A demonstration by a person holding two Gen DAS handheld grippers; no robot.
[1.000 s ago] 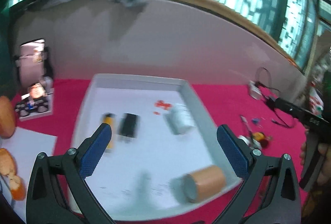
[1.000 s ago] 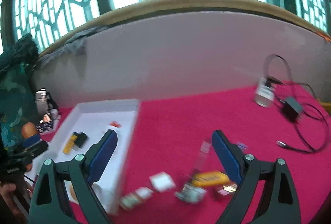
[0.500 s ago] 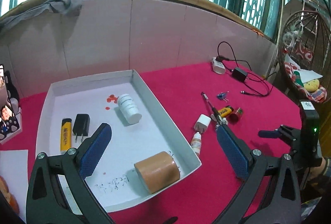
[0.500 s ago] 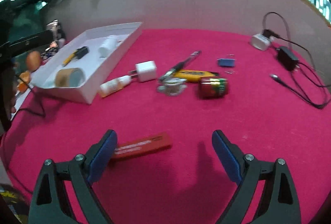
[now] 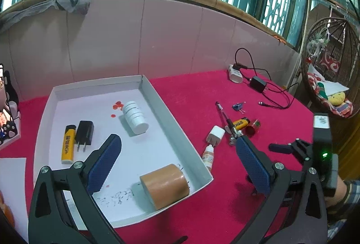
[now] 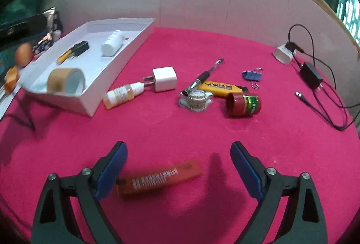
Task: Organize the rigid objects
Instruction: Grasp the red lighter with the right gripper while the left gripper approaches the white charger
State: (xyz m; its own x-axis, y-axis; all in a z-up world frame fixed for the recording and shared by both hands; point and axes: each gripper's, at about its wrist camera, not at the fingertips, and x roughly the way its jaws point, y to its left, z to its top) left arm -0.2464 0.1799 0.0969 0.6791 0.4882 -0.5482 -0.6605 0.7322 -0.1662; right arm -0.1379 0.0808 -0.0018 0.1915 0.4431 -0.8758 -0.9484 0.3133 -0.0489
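On the left of the red cloth sat the white tray (image 6: 126, 53), where we saw a tape roll (image 6: 65, 79), a white bottle (image 6: 111, 43), a black plug (image 6: 81, 47) and a yellow lighter (image 5: 67, 146) already lying. Our left gripper (image 5: 177, 159) hung over its near corner with jaws spread wide and nothing between them. Just outside the tray wall a dropper bottle (image 6: 122, 95) lay touching the prongs of a white charger (image 6: 164, 79); a careless pick of either would, we judged, drag the other along. Further right a pen (image 6: 202, 77), a second yellow lighter (image 6: 222, 88), a small glass piece (image 6: 196, 100) and a red can (image 6: 244, 104) crowded together, so one nudge could roll the can away. Nearest us, the orange flat pack (image 6: 158, 177) lay between the parted fingers of our right gripper (image 6: 178, 170), released, gripping nothing. It looked thin and flat on the cloth; we feared the pads would slide over it or catch the fabric. It also sat toward the left finger, so closing could skew it.
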